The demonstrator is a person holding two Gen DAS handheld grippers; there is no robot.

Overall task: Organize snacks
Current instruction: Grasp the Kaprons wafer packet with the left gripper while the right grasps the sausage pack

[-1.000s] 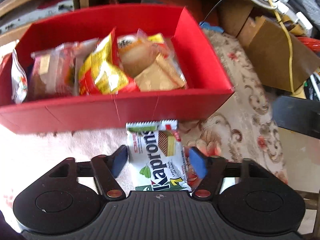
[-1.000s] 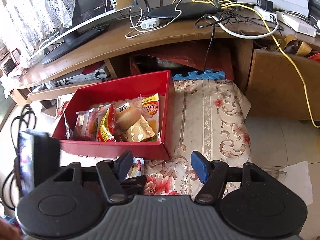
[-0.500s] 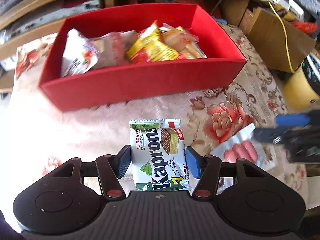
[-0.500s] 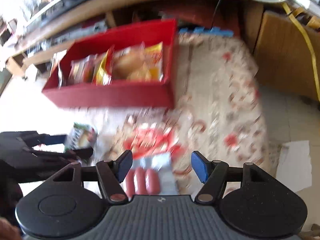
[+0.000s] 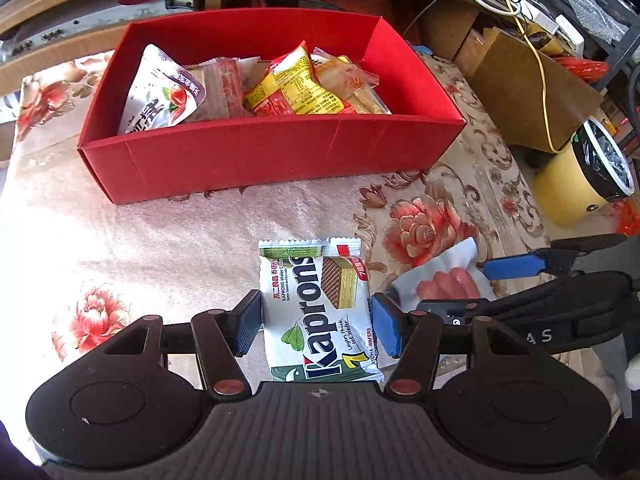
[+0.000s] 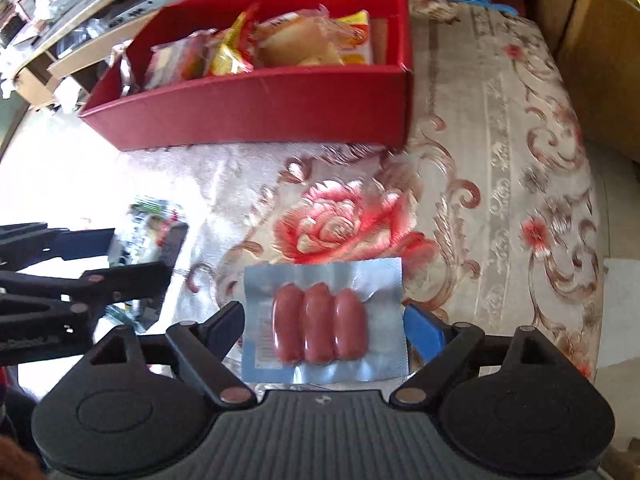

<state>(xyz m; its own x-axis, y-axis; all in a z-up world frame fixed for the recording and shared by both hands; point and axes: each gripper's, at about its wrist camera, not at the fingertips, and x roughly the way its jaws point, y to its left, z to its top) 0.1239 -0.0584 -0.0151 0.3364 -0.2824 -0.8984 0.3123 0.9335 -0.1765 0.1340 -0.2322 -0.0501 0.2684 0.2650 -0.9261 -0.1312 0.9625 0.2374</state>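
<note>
Left tool point(image 5: 316, 322): one; two blue pads pinch the long edges of the wafer packet, one pad on each side.
Wafer packet point(image 5: 320, 312): one; white and green, printed "Kaprons"; it sits lengthwise between the left tool's pads, its far end toward the red box, over the floral cloth.
Right tool point(image 6: 324, 326): one; its jaws are opening and stand spread either side of the sausage pack. The pads lie just beside the pack's edges; contact cannot be confirmed.
Sausage pack point(image 6: 322, 320): one; clear vacuum pouch holding three pink sausages side by side. It lies flat on the cloth between the right tool's pads, just beside the wafer packet in the left wrist view.
Red box point(image 5: 248, 152): one; open-topped, rectangular, resting on the cloth beyond both tools, well apart from the two loose packets.
Snacks in the box point(image 5: 288, 92): at least five packets, overlapping, so an exact count is not possible. One white pouch with dark lettering leans at the left end; one yellow and red packet sits near the middle; clear-wrapped pastries fill the right end.
Floral cloth point(image 6: 500, 152): one; pale with red roses and scrollwork; covers the surface that carries the box and both packets.
Cardboard box point(image 5: 528, 92): one; brown, beyond the cloth's right edge.
Yellow bin point(image 5: 576, 184): one; round, black liner, beside the cardboard box.
</note>
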